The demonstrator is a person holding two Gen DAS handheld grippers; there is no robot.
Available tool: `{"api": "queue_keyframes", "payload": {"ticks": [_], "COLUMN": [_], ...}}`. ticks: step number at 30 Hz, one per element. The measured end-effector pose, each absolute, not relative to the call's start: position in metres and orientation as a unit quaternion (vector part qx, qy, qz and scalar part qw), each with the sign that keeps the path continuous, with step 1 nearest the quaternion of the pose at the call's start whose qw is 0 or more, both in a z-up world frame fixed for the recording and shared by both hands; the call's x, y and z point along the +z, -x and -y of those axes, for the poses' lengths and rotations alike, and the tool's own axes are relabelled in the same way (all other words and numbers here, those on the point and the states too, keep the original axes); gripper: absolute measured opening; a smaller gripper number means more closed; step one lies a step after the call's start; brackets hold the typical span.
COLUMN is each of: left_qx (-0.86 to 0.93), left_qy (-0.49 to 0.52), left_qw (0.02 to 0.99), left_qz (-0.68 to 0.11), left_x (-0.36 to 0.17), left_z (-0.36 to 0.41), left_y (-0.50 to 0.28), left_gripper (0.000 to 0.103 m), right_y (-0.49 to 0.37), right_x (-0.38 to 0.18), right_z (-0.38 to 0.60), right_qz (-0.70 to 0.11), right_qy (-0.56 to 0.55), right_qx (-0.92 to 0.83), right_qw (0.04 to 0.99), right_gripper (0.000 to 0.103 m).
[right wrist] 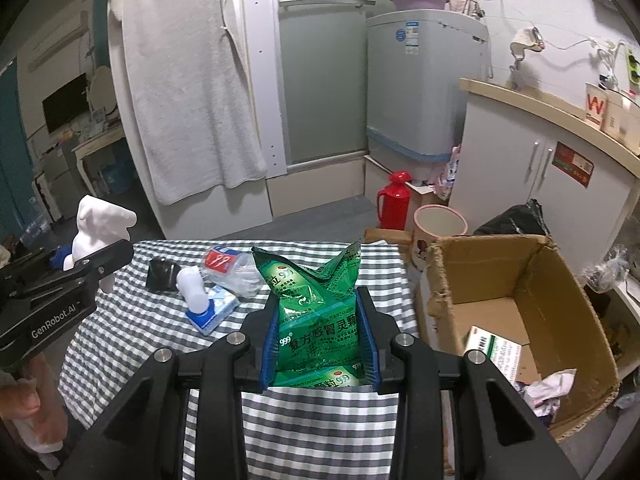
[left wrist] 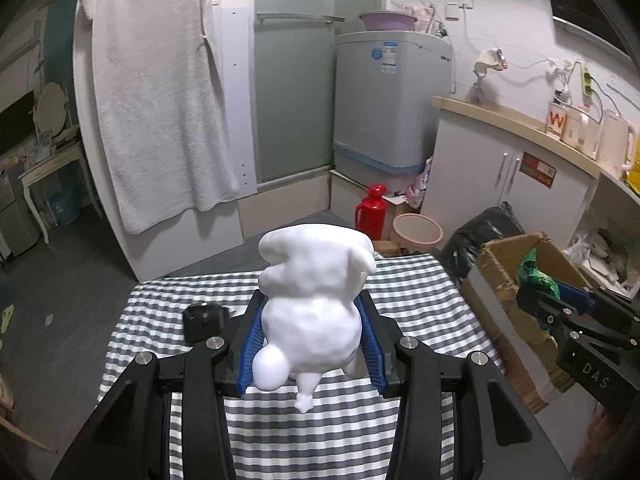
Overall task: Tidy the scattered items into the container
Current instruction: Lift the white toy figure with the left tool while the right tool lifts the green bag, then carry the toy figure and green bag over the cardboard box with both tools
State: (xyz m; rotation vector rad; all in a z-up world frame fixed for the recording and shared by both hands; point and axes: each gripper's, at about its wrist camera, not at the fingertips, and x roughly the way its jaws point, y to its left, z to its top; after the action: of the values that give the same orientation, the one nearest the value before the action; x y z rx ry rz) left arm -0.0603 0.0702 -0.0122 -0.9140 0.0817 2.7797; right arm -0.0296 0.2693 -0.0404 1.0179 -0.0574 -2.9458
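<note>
We judge the white figure [left wrist: 310,312] light but rigid and perhaps brittle, best held across its round body; the left gripper [left wrist: 312,340] does so, fingers [left wrist: 252,344] clamped on its flanks above the tabletop [left wrist: 420,292]. The green bag [right wrist: 318,312] looks soft, crinkly and slippery; our right gripper [right wrist: 320,340] pinches its lower half, fingers narrowed on it. The box [right wrist: 516,280] stands just right of the tabletop, and the bottle [right wrist: 230,268] and other items lie on the cloth.

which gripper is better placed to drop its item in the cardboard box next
Right. The right gripper holds the green packet beside the cardboard box, which stands off the table's right edge. The left gripper, holding the white figurine, is farther left.
</note>
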Motion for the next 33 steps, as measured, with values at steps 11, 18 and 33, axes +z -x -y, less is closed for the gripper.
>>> {"api": "queue_keyframes", "payload": {"ticks": [11, 18, 33], "left_qx": [0.941, 0.936, 0.927], "left_qy": [0.3, 0.301, 0.295], "left_qw": [0.15, 0.177, 0.224], "left_qz": [-0.042, -0.047, -0.054], "left_x": [-0.003, -0.003, 0.004], "left_z": [-0.124, -0.157, -0.219], "left_y": [0.059, 0.057, 0.051], "left_gripper": [0.044, 0.044, 0.044], "right_y": [0.015, 0.005, -0.017], "right_x": [-0.03, -0.029, -0.027], "right_z": [-0.311, -0.34, -0.396], "right_qz": [0.029, 0.038, 0.054], "right_qy": [-0.318, -0.317, -0.314], "right_qx": [-0.947, -0.946, -0.943], "right_qw": [-0.022, -0.048, -0.098], "right_gripper": [0.033, 0.033, 0.033]}}
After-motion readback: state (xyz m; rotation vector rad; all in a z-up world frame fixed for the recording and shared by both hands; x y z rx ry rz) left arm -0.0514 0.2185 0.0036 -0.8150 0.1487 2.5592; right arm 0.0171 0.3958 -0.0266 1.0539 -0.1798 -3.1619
